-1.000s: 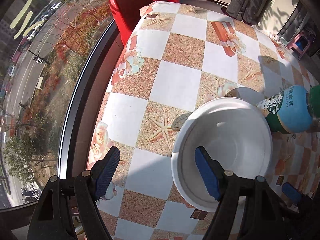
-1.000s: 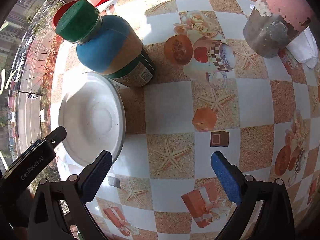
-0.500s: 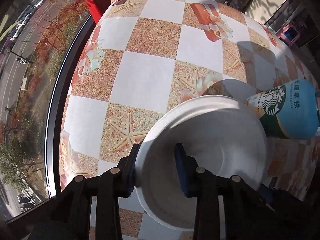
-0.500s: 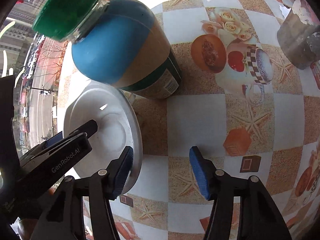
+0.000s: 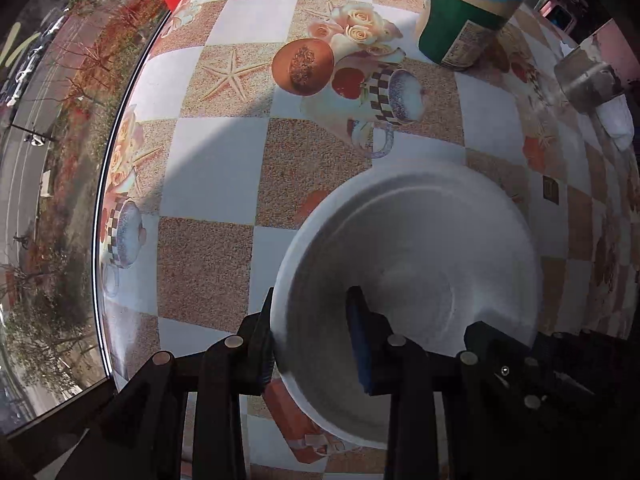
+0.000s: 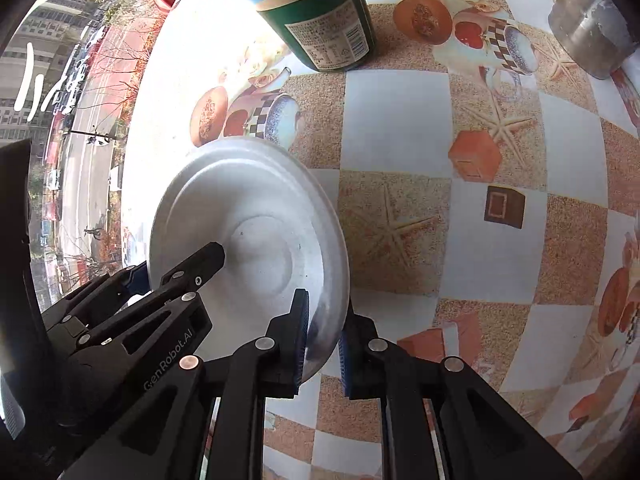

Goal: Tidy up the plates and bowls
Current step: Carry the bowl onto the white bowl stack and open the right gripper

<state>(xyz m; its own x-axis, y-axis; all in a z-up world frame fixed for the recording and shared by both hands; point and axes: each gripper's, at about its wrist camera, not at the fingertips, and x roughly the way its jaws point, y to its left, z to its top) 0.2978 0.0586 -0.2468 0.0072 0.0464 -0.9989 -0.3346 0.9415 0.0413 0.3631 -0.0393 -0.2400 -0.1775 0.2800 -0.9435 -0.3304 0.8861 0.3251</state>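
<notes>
The left hand-held gripper [image 5: 310,334] is closed on the near rim of the white bowl [image 5: 420,248], one pad outside the wall and one inside. The right hand-held gripper [image 6: 322,344] pinches the opposite edge of the same bowl [image 6: 256,240], so both hold it, tilted and apparently just above the checked surface [image 5: 216,240]. The bowl reaches forward and right from the left gripper, toward the blue-and-green bottle [image 5: 468,12] well beyond. A second ago both grippers were wide open with the bowl resting beside the bottle; now both have clamped and the bowl has come away from it.
</notes>
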